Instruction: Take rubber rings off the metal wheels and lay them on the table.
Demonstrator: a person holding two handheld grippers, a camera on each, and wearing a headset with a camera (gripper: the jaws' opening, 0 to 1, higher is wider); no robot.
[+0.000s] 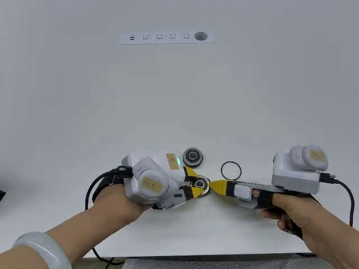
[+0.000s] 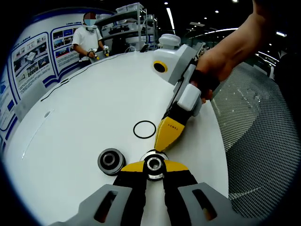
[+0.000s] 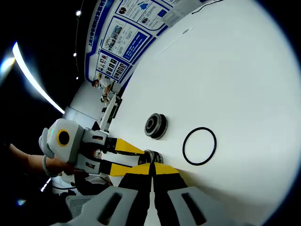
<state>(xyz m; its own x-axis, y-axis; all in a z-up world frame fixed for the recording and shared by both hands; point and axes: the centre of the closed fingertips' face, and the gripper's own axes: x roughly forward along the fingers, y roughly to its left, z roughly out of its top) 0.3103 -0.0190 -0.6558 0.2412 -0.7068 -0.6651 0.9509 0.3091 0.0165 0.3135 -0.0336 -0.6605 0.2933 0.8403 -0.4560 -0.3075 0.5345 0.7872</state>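
Now: left gripper (image 2: pixel 154 167) clamped on metal wheel (image 1: pixel 203 185); right gripper (image 3: pixel 150 165), jaws together just ahead at its rim. Peel outward slowly, left steady.

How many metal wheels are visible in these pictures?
2. One wheel is clamped in the left tongs; the other wheel lies free on the table just beyond, apart from the loose rubber ring. None seems hidden.
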